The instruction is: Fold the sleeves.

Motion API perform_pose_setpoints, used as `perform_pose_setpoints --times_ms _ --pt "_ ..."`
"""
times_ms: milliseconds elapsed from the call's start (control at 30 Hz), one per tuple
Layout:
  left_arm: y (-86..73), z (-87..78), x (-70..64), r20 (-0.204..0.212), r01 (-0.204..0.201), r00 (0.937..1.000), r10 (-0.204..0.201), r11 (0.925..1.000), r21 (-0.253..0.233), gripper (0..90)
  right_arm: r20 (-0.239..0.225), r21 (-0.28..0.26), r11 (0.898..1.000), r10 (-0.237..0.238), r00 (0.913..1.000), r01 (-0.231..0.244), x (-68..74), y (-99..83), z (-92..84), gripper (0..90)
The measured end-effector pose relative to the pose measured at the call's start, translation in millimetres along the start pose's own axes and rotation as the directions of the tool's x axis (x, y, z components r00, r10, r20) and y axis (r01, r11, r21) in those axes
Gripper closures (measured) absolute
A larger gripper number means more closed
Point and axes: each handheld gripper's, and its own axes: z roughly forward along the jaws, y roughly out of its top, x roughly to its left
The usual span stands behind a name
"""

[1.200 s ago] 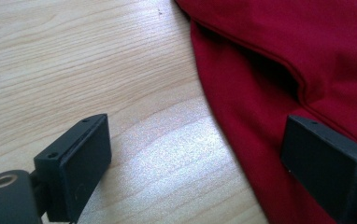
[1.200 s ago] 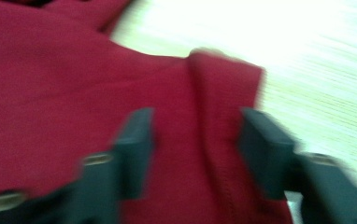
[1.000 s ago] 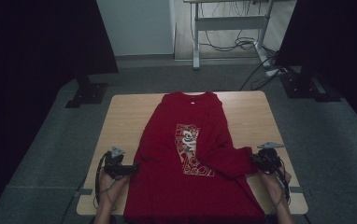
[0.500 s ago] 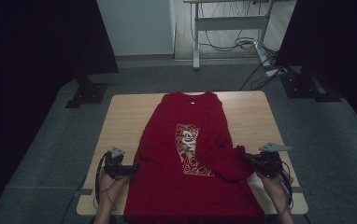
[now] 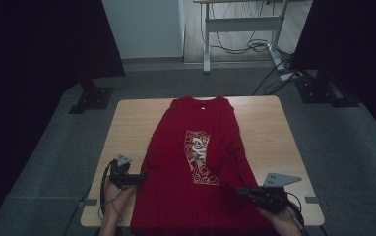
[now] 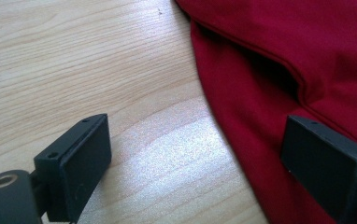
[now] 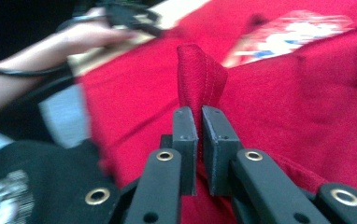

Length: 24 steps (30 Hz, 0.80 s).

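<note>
A red T-shirt [image 5: 196, 147] with a printed picture [image 5: 199, 157] lies flat on the wooden table [image 5: 265, 132], collar at the far end. My left gripper [image 5: 138, 177] rests open at the shirt's near left edge. In the left gripper view its jaws [image 6: 202, 158] straddle the shirt's edge [image 6: 242, 107], one over bare wood and one over cloth. My right gripper [image 5: 242, 191] hovers over the shirt's near right part. It is shut on a raised pinch of red cloth [image 7: 197, 74] that stands up between its pads [image 7: 186, 135].
The table's right side [image 5: 284, 147] is bare wood. A desk frame with cables [image 5: 245, 44] and dark stands [image 5: 92, 93] are on the floor beyond the table. In the right gripper view the person's other hand [image 7: 88, 35] holds the left gripper [image 7: 130, 16] farther off.
My right gripper has moved from the shirt's right edge inward, toward the near edge and a little up, dragging the pinched cloth with it. The left gripper has stayed put.
</note>
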Motion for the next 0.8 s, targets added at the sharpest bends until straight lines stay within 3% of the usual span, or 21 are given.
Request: perform_pose_setpoints --times_ms 33,67,167,200,233,300,333,367,400,433,500,533,567,633,733,767,800 --pt "0.0 0.0 0.0 0.0 0.0 1.0 0.0 1.0 0.0 9.3 0.0 0.0 1.0 0.0 1.0 0.0 0.0 0.0 0.0 83.5" --pt "0.0 0.0 0.0 0.0 0.0 1.0 0.0 1.0 0.0 9.3 -0.039 0.006 1.0 -0.008 0.9992 0.008 6.5 -2.3 3.3 83.5" --pt "0.0 -0.1 -0.2 0.0 0.0 1.0 0.0 1.0 0.0 9.3 -0.039 0.006 1.0 -0.008 0.9992 0.008 6.5 -2.3 3.3 83.5" --pt "-0.1 -0.1 -0.2 0.0 0.0 1.0 0.0 1.0 0.0 9.3 -0.132 0.038 0.999 -0.022 0.991 0.027 20.9 -10.4 14.7 83.5" --pt "-0.1 -0.1 -0.2 0.0 0.001 1.0 -0.001 1.0 0.0 9.3 -0.192 0.076 0.996 -0.025 0.9811 0.04 29.9 -16.8 25.4 83.5" --pt "-0.1 0.0 -0.3 0.0 0.001 1.0 -0.001 1.0 -0.001 9.3 -0.211 0.097 0.994 -0.025 0.977 0.047 32.6 -19.0 29.8 83.5" --pt "-0.1 0.0 -0.3 0.0 0.001 1.0 -0.001 1.0 -0.001 9.3 -0.266 0.16 0.985 -0.018 0.9638 0.063 36.0 -23.6 40.2 82.1" --pt "-0.1 0.0 -0.3 0.0 0.001 1.0 -0.001 1.0 -0.001 9.3 -0.267 0.199 0.976 -0.03 0.9632 0.086 37.1 -25.4 45.3 78.6" --pt "-0.1 0.0 -0.3 0.0 0.001 1.0 -0.001 1.0 -0.001 9.3 -0.267 0.199 0.976 -0.03 0.9632 0.086 37.1 -25.4 45.3 78.6" --pt "-0.1 0.0 -0.3 0.0 0.001 1.0 -0.001 1.0 -0.001 9.3 -0.244 0.211 0.973 -0.044 0.9689 0.097 38.3 -26.6 47.7 78.6" --pt "-0.1 0.0 -0.3 0.0 0.001 1.0 -0.001 1.0 -0.001 9.3 -0.244 0.211 0.973 -0.044 0.9689 0.097 38.3 -26.6 47.7 74.7" --pt "-0.1 0.0 -0.3 0.0 0.001 1.0 -0.001 1.0 0.0 9.3 -0.232 0.174 0.98 -0.049 0.9716 0.091 36.1 -24.9 46.8 65.8" --pt "-0.1 0.0 -0.3 0.0 0.001 1.0 -0.001 1.0 -0.001 9.3 -0.186 0.155 0.982 -0.075 0.9797 0.104 35.2 -21.4 42.8 62.2" --pt "-0.1 -0.1 -0.3 0.0 0.0 1.0 0.0 1.0 0.0 9.3 -0.134 0.148 0.983 -0.089 0.987 0.108 33.7 -18.4 39.9 59.2" --pt "-0.1 -0.1 -0.3 0.0 0.0 1.0 0.0 1.0 0.0 9.3 -0.101 0.15 0.982 -0.098 0.99 0.113 32.6 -17.6 39.5 57.1" --pt "-0.1 -0.1 -0.3 0.0 0.0 1.0 0.0 1.0 0.0 9.3 0.011 0.174 0.977 -0.127 0.9918 0.123 27.8 -17.4 41.6 50.9" --pt "-0.1 -0.1 -0.3 0.0 0.0 1.0 0.0 1.0 0.0 9.3 0.011 0.174 0.977 -0.127 0.9918 0.123 27.8 -17.4 41.6 50.9"
